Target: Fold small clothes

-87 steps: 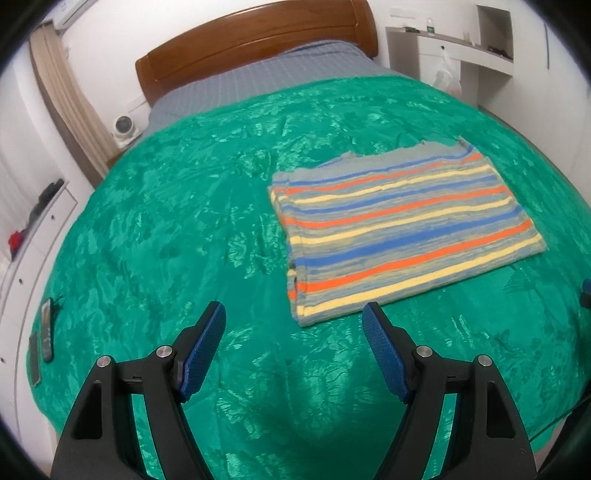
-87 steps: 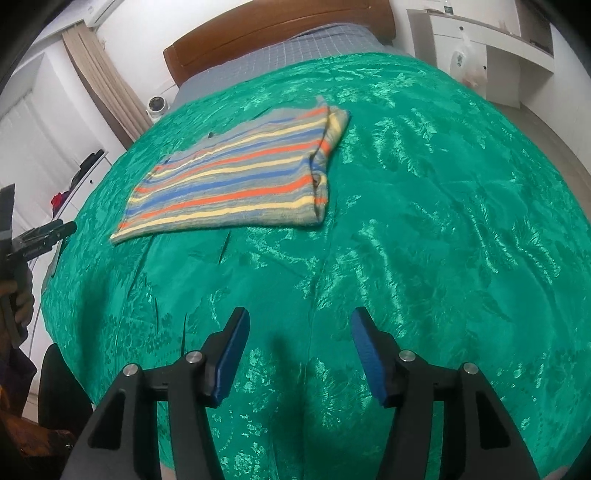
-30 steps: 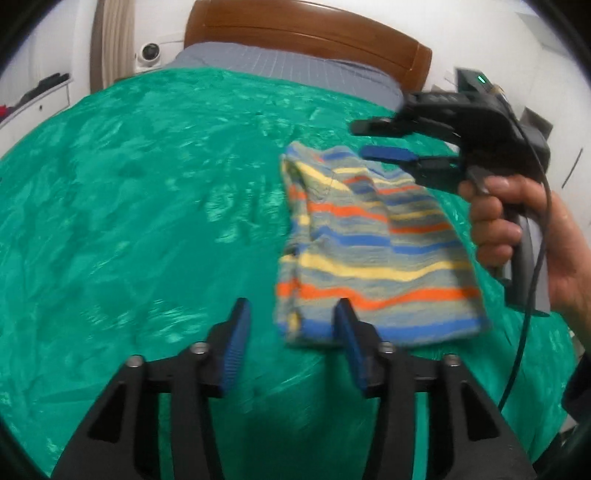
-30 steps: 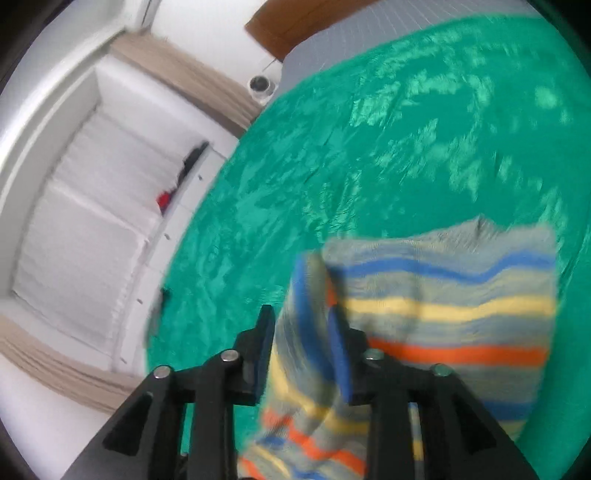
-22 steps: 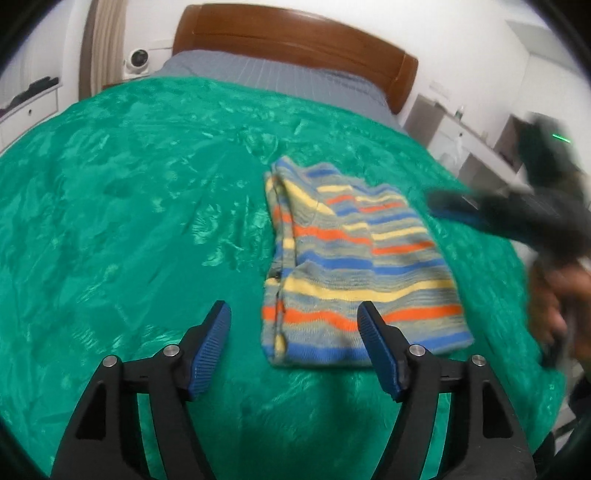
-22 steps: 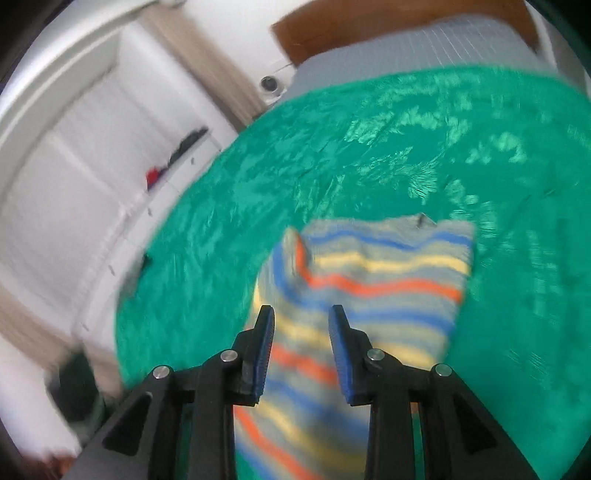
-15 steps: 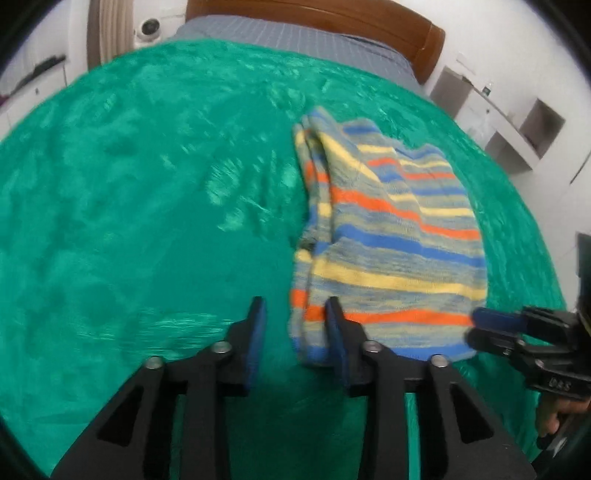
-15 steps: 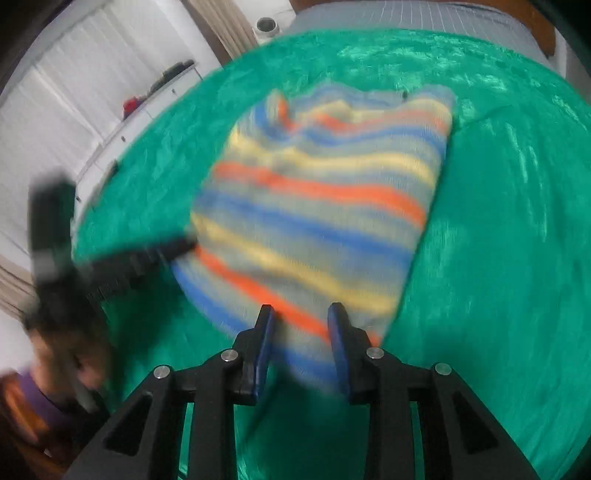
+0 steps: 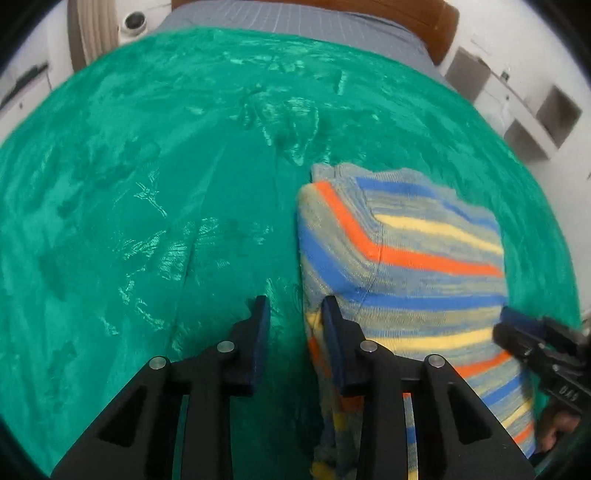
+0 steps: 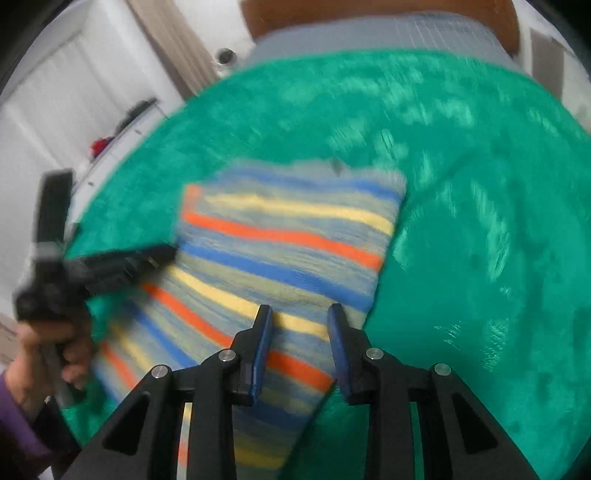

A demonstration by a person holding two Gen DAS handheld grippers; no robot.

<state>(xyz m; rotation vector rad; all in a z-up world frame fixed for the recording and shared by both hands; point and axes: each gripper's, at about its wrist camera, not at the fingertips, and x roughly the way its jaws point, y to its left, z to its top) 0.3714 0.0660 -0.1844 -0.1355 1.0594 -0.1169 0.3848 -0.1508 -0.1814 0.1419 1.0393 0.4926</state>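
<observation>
A folded striped sweater (image 9: 402,266) lies on a green bedspread (image 9: 155,192) that covers a bed with a brown wooden headboard (image 9: 439,26). The garment, banded in blue, orange, yellow and grey, sits toward the right side of the left wrist view, its near end running down past the camera.

The left tongs (image 9: 295,325) hover low at the sweater's left edge, jaws parted by a narrow gap with nothing between them; the right-hand finger (image 9: 334,332) sits just against the knit's border, the other over bare bedspread.

In the right wrist view, blurred by motion, the right tongs (image 10: 300,332) are likewise slightly parted and empty, poised over the near right part of the sweater (image 10: 284,251). The same view catches the left tongs (image 10: 147,258) reaching in from the left, gripped by a hand (image 10: 51,354) in a purple sleeve.

White cabinets (image 10: 66,122) and beige curtains (image 10: 173,48) line the room's left wall.
</observation>
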